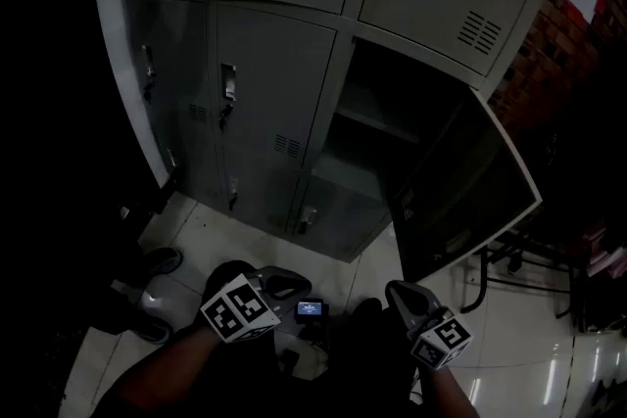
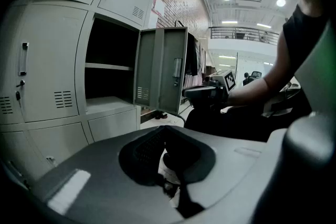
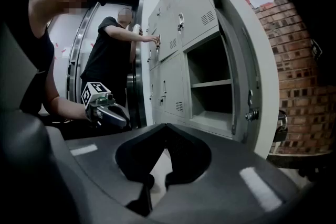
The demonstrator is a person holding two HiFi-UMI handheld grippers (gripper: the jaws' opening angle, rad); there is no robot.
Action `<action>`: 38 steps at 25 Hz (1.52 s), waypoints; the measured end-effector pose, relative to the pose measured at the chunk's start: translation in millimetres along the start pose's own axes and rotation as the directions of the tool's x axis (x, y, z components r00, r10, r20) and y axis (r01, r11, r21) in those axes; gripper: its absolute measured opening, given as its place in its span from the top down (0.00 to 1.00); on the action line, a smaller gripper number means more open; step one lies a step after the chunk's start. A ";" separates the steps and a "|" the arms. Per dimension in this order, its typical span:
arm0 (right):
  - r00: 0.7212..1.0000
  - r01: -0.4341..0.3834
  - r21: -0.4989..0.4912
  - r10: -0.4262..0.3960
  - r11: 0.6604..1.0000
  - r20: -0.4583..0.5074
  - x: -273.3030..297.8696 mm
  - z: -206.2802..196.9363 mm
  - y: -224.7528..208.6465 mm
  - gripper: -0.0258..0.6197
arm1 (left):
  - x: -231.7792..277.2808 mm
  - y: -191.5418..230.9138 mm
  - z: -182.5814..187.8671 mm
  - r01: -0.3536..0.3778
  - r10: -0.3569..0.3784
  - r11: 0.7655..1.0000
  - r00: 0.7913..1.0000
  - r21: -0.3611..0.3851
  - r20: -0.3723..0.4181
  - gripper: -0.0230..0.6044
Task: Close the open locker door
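While both grippers sit low and near the person's body, the grey bank of lockers [image 1: 274, 64] rises at the far side of the pale tiled floor [image 1: 509, 318], and none of its doors is touched by either tool. One locker door [image 1: 470, 191] in the right column stands swung out to the right, well away from its frame, leaving the dark compartment [image 1: 377, 142] exposed with a single shelf [image 1: 367, 113] across its upper part. From the left gripper view the same door is seen from its inner face, with vent slots [image 2: 142, 93] low on the panel and a lock fitting [image 2: 177, 68] near its free edge. The left gripper [image 1: 294, 286] points right along the floor, its jaws brought together with nothing between them; the right gripper [image 1: 397, 289], just right of it and nearer the door, also has its jaws pressed tip to tip and holds nothing. A brick wall [image 1: 549, 44] runs behind the door on the far right. In the right gripper view a second person [image 3: 113, 55] stands at the far left with a hand on a locker
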State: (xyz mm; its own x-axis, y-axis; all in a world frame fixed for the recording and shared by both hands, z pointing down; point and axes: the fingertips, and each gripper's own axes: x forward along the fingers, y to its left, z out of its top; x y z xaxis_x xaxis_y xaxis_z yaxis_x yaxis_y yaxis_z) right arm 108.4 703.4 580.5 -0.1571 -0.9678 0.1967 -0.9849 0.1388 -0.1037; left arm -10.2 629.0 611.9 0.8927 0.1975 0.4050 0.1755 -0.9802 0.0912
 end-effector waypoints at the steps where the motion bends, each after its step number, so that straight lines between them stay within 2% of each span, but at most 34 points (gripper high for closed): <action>1: 1.000 0.001 -0.001 -0.001 1.000 -0.002 0.5 -0.5 -0.7 0.96 | 0.2 1.0 -0.7 -0.002 0.002 1.000 1.000 0.000 -0.002 0.94; 4: 1.000 0.005 -0.002 -0.005 1.000 0.005 -0.1 0.9 -1.7 0.96 | 0.8 2.4 -1.3 -0.005 0.005 1.000 1.000 -0.003 -0.001 0.94; 8: 0.996 0.009 0.030 -0.011 0.999 0.085 -10.2 17.1 1.9 0.96 | -0.2 1.7 -0.7 -0.001 0.001 1.000 1.000 -0.006 0.000 0.94; 15: 0.995 0.086 0.000 -0.085 0.996 0.057 -37.5 21.6 -15.2 0.95 | -3.6 6.1 1.2 -0.006 0.006 1.000 1.000 -0.003 0.004 0.94; 20: 0.984 0.170 -0.016 -0.169 0.985 0.050 -73.0 28.9 -42.3 0.87 | 0.6 1.7 0.3 -0.002 0.002 1.000 1.000 -0.007 0.007 0.94; 24: 0.976 0.202 -0.012 -0.200 0.979 0.084 -86.4 49.7 -63.1 0.75 | -0.2 2.2 1.2 -0.001 0.001 1.000 1.000 -0.005 0.005 0.94; 26: 0.967 0.247 -0.068 -0.242 0.967 0.076 -94.9 55.2 -83.7 0.75 | -0.5 2.4 1.5 -0.003 0.003 1.000 1.000 -0.005 0.005 0.94; 28: 0.960 0.271 -0.115 -0.261 0.956 0.097 -100.4 67.0 -98.5 0.83 | -0.1 2.2 1.3 -0.004 0.004 1.000 1.000 -0.004 0.005 0.94; 30: 0.965 0.242 -0.117 -0.227 0.963 0.134 -99.2 81.6 -102.7 0.83 | 0.2 2.2 0.6 -0.003 0.003 1.000 1.000 -0.006 0.006 0.94; 34: 0.976 0.094 -0.047 -0.083 0.994 0.200 -79.0 108.4 -86.3 0.80 | 0.4 2.0 1.6 -0.003 0.003 1.000 1.000 -0.010 0.011 0.94; 38: 0.979 0.062 -0.054 -0.050 0.997 0.197 -76.7 99.1 -86.5 0.80 | 0.7 1.4 2.0 -0.001 0.001 1.000 1.000 -0.007 0.009 0.94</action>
State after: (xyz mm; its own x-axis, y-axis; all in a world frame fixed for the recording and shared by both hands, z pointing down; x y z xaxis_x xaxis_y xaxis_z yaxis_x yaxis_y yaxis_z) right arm 212.8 744.8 477.7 -0.0897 -0.9960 0.0056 -0.9953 0.0894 -0.0384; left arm -8.4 627.8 610.5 0.8968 0.1964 0.3965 0.1717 -0.9803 0.0973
